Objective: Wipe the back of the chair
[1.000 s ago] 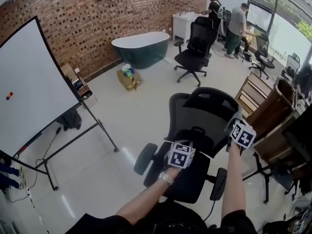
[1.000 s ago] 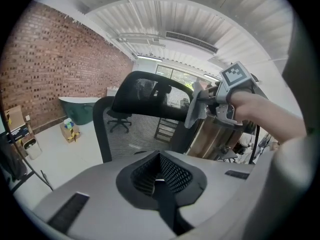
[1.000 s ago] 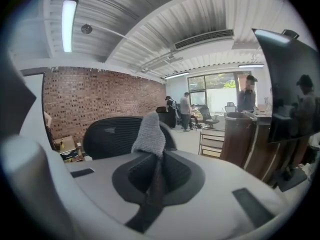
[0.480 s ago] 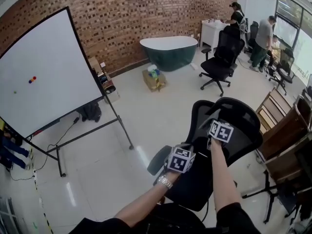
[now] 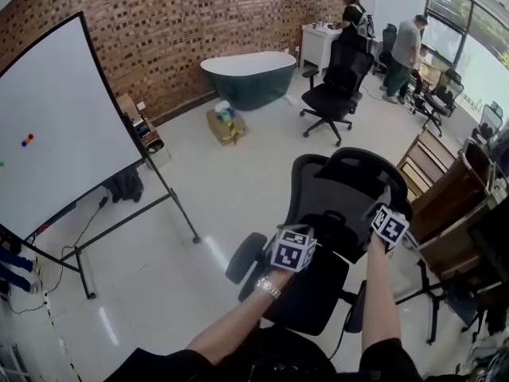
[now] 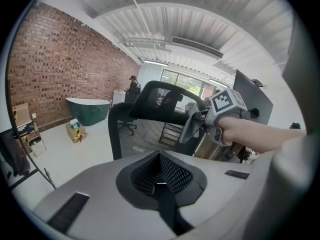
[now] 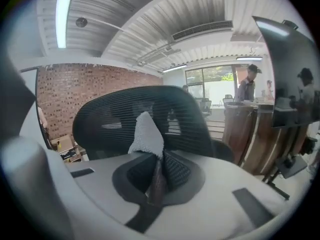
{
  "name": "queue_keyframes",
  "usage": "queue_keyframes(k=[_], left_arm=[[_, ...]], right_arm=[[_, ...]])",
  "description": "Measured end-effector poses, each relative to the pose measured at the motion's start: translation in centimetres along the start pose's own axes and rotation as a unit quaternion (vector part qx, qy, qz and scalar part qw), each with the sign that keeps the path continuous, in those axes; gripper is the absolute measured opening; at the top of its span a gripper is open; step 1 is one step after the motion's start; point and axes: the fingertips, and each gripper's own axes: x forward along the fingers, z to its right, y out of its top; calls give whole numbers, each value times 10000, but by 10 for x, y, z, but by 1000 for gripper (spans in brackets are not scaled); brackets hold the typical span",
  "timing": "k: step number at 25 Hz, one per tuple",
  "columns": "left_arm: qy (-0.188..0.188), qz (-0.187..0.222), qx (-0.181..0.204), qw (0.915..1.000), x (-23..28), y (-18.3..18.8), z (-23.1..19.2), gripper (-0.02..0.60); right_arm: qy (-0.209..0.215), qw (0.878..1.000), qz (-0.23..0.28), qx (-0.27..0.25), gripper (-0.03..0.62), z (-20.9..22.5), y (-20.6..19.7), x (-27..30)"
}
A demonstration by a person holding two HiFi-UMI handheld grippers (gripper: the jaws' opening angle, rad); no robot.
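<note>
A big white board on a stand [image 5: 56,118] is at the left of the room. A black office chair with a net back [image 5: 350,185] stands on the pale shiny floor [image 5: 199,189], right in front of the person. The right gripper [image 7: 156,160] is up by the right side of the chair's back. Its jaws are pinching a small white fluffy cloth [image 7: 146,134]. The left gripper [image 6: 160,164] is lower, near the chair's left side. Its jaws are pressed together with nothing in them.

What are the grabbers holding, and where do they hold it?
The right gripper pinches a white cloth by its bottom end. The left gripper is shut on nothing.
</note>
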Motion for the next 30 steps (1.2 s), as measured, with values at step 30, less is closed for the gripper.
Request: queue_keyframes(k=[30], left_arm=[[408,0,-26,9992,-18,7,-55,2]], right_arm=[[723,9904,-1177,8,15,-153,-108,135]])
